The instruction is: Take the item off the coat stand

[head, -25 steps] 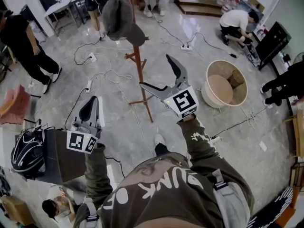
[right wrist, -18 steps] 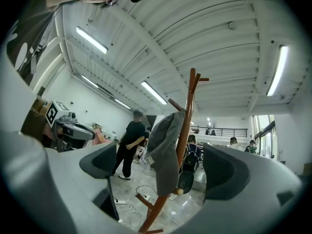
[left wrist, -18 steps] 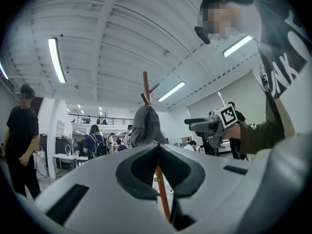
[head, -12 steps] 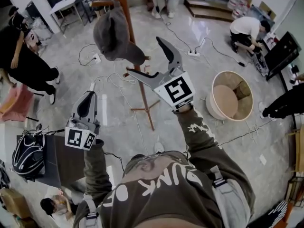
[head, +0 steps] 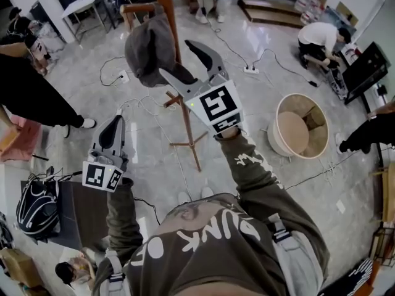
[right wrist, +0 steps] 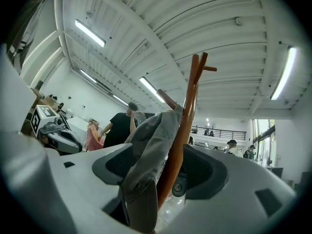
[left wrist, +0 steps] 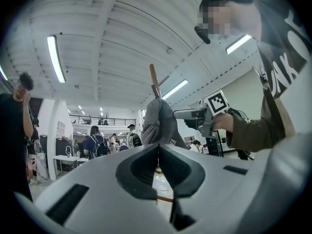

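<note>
A grey cap (head: 148, 48) hangs on the wooden coat stand (head: 185, 116), high on its pole. My right gripper (head: 176, 58) is raised to the cap; its jaws have just been closing. The cap's brim and the pole stand between them, and no pad visibly presses. The right gripper view shows the cap (right wrist: 148, 150) draped in front of the pole (right wrist: 187, 116) inside the jaw gap. Lower left, my left gripper (head: 113, 128) is shut on nothing. In its view, beyond the shut jaws, are the cap (left wrist: 158, 121) and the right gripper (left wrist: 187, 113).
A round tan basket (head: 300, 125) stands on the floor at the right. Cables and a power strip (head: 250, 68) trail across the tiles. A black backpack (head: 37, 205) lies lower left. People stand at the left, and one person crouches at the upper right (head: 318, 32).
Both grippers rose toward the stand. The right gripper went from clear of the cap to straddling its brim, and its jaws narrowed. The left gripper stayed shut.
</note>
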The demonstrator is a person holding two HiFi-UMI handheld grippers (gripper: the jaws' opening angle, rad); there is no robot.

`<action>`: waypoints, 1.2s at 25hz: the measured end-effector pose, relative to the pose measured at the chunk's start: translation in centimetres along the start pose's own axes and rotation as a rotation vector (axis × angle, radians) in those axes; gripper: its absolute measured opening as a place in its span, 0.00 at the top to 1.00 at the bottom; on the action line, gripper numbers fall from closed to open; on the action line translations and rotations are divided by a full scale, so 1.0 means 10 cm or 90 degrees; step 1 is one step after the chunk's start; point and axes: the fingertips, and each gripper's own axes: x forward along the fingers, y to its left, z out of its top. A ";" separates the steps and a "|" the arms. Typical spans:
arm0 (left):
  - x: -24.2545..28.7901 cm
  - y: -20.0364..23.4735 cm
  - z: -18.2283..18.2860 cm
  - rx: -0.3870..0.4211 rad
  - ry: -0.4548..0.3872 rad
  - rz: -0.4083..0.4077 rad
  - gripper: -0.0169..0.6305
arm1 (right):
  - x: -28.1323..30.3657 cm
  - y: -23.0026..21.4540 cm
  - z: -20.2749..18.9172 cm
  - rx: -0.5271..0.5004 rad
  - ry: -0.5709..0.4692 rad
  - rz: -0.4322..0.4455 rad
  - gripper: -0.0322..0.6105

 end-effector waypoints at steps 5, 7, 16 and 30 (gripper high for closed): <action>-0.03 0.13 -0.03 -0.005 -0.002 -0.008 0.97 | 0.21 0.05 0.05 0.000 0.016 -0.006 0.54; -0.05 0.18 -0.05 -0.008 -0.004 -0.008 0.97 | 0.25 0.01 0.02 -0.008 0.031 -0.023 0.64; -0.10 0.29 -0.11 -0.018 -0.006 -0.007 0.97 | 0.29 -0.11 0.03 -0.026 0.040 -0.067 0.88; -0.01 0.27 -0.11 -0.018 -0.009 -0.012 0.97 | 0.12 -0.15 0.68 -0.067 -0.054 -0.055 0.89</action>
